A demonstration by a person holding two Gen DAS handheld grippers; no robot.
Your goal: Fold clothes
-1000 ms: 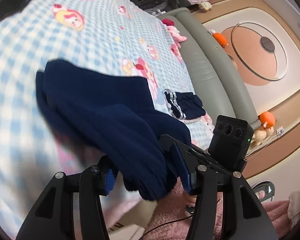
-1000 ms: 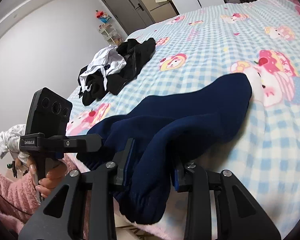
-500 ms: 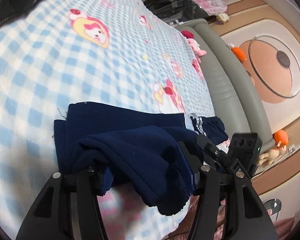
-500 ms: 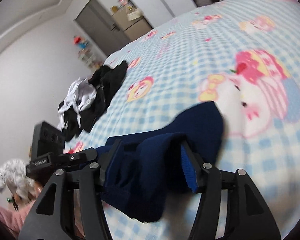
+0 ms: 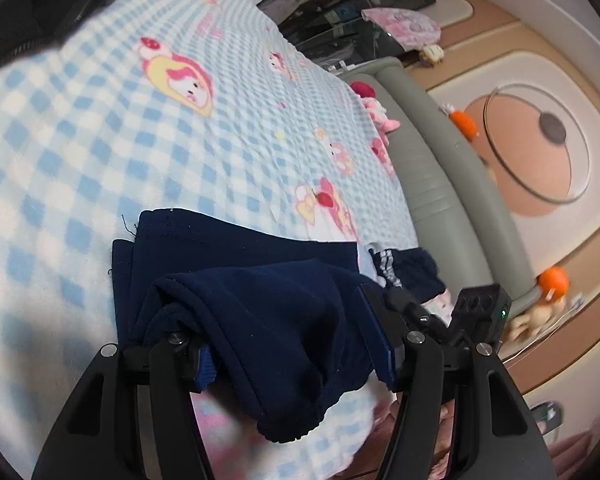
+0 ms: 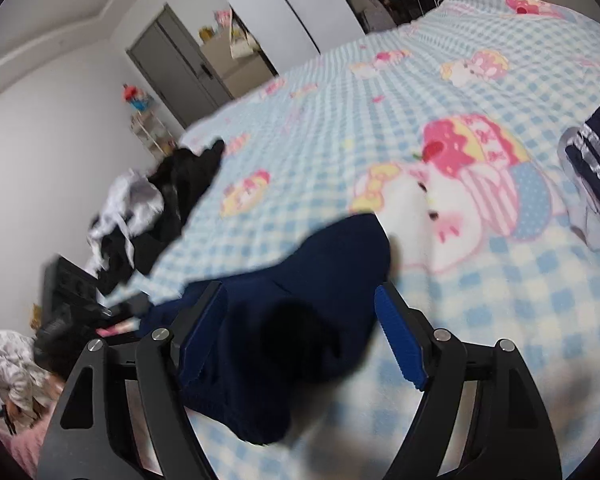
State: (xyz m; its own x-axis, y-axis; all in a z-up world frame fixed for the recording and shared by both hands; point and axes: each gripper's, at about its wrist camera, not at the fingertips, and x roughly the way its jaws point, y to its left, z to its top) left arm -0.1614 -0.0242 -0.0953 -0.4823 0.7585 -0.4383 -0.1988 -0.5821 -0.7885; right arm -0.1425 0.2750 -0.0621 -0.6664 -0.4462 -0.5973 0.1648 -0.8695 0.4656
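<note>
your navy garment (image 5: 260, 312) lies doubled on the checked bed (image 5: 80, 140), soft, light, floppy knit, so take it by the ribbed hem or a seam edge. left gripper (image 5: 288, 356) fingers look spread around the bunched fabric, right gripper (image 6: 300, 340) fingers wide, letting go. no readable writing anywhere.

Both views are taken low and close over the bed (image 5: 100, 128) (image 6: 380, 112), each along its own fingers; the navy garment (image 5: 268, 312) (image 6: 300, 312), at 6 o'clock, is shared
</note>
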